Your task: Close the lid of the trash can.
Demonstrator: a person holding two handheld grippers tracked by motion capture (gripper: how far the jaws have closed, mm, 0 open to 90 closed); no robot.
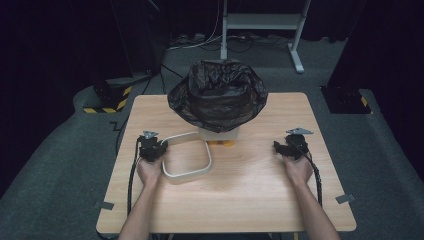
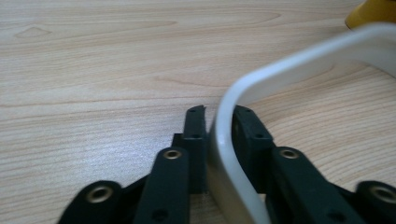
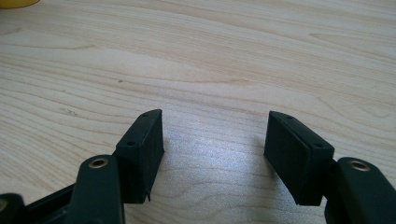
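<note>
White plastic rim ring (image 1: 186, 159), a rounded-square loop, smooth and glossy, lying flat on the table (image 1: 250, 200). Left claw (image 1: 156, 146) pinches the loop's left edge; the strip runs up between its jaws, both pads touching. Beyond the loop: bin with crinkled black liner bag (image 1: 218, 95), a yellow object (image 2: 371, 11) at its base. Right claw (image 1: 285, 146) well apart to the right, jaws spread over bare pale woodgrain, open room all round it.
</note>
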